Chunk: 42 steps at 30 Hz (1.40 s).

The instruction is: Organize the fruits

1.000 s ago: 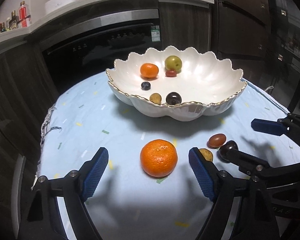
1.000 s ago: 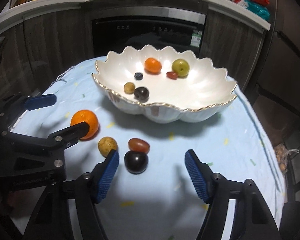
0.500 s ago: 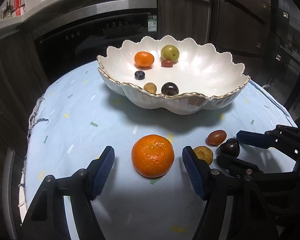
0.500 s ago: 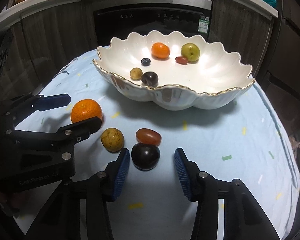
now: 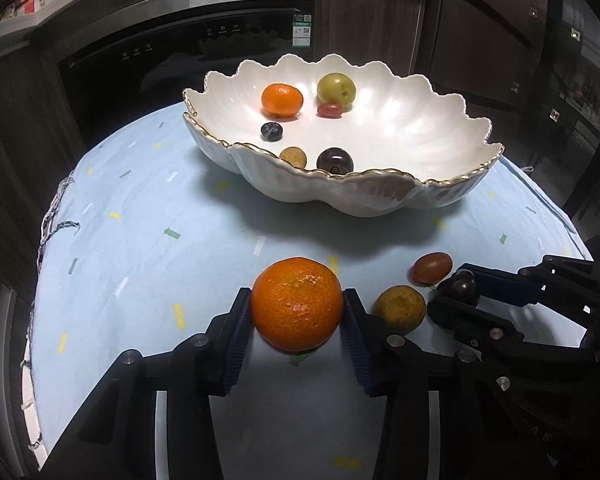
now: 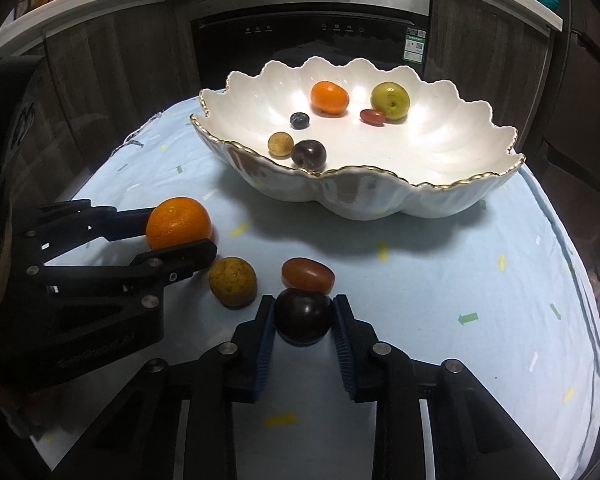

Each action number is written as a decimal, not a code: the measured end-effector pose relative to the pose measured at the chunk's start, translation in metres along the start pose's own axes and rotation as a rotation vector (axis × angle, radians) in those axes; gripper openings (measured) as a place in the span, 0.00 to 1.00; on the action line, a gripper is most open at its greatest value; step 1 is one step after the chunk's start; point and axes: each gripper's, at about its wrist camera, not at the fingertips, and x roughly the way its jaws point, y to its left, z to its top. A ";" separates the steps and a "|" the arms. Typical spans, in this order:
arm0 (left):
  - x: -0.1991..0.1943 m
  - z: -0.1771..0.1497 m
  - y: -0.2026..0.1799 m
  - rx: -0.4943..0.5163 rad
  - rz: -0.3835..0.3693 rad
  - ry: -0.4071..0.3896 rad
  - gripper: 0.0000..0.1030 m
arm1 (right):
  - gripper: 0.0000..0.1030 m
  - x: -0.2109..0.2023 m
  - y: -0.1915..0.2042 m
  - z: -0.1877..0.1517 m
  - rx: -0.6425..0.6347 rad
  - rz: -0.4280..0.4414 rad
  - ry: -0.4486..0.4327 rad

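My left gripper [image 5: 297, 320] is shut on a large orange [image 5: 297, 307] resting on the light blue tablecloth [image 5: 140, 240]. My right gripper [image 6: 303, 320] is shut on a dark plum [image 6: 303, 319], also on the cloth. A yellow-brown fruit [image 6: 233, 282] and a red-brown oval fruit [image 6: 308, 275] lie between the two grippers. The white scalloped bowl [image 5: 340, 192] with a gold rim stands behind and holds several fruits, among them a small orange [image 5: 282, 100] and a green-yellow fruit [image 5: 336, 89].
The round table drops off at its left edge [image 5: 40, 248] and its right edge [image 6: 580, 264]. Dark cabinets and an oven [image 6: 312, 40] stand close behind the table. Each gripper reaches into the other's view, near the loose fruits.
Both grippers moved forward and closed: the left one onto the large orange, the right one onto the dark plum. The other fruits stayed put.
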 end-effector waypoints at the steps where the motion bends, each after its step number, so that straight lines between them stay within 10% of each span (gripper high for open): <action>1: 0.000 0.000 0.000 -0.001 -0.001 0.000 0.42 | 0.29 0.000 0.000 0.000 0.003 0.001 0.000; 42: -0.041 0.006 -0.009 -0.022 0.058 -0.077 0.40 | 0.28 -0.047 -0.009 0.011 0.019 -0.037 -0.121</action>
